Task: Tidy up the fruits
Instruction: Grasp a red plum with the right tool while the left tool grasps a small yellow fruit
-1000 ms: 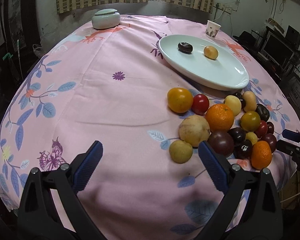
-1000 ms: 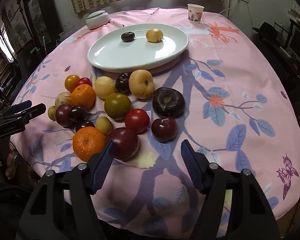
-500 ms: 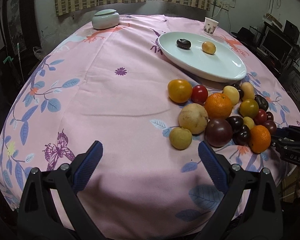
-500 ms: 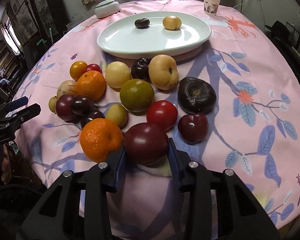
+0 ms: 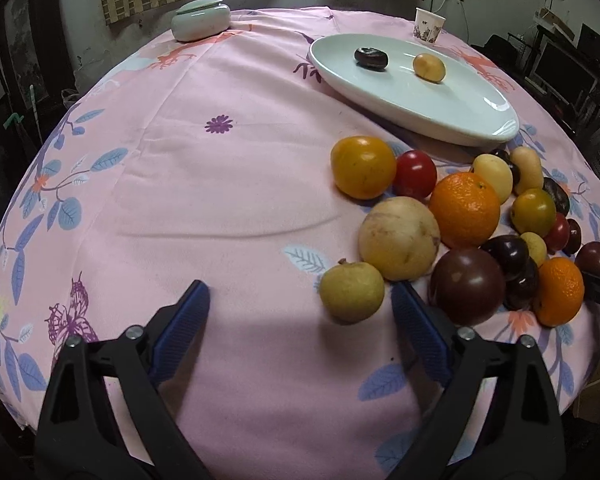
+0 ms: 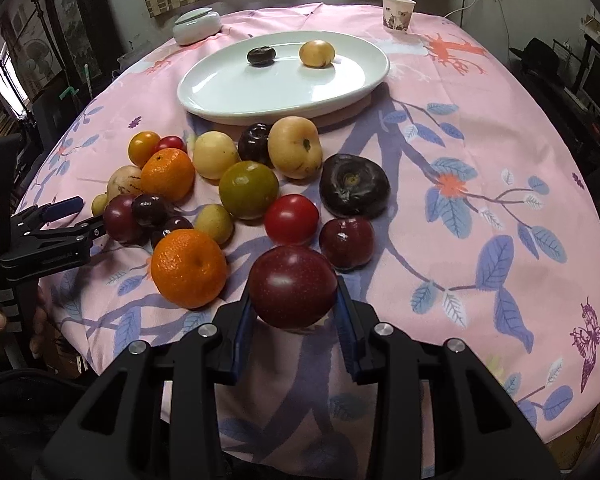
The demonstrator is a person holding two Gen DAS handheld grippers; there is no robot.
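Note:
A heap of fruit lies on the pink cloth in front of a white oval plate, which holds a dark fruit and a yellow fruit. My right gripper is shut on a dark red plum at the heap's near edge, beside an orange. My left gripper is low over the cloth with its jaws closing. A small yellow-green fruit sits between its fingers, close to the right pad and well apart from the left one.
A lidded pale green pot and a paper cup stand at the table's far side. A big pale round fruit and a dark plum crowd the small fruit. Dark furniture surrounds the table.
The right jaws closed around the dark red plum and now grip it. The left gripper moved down and nearer the small yellow-green fruit, and its jaws have narrowed.

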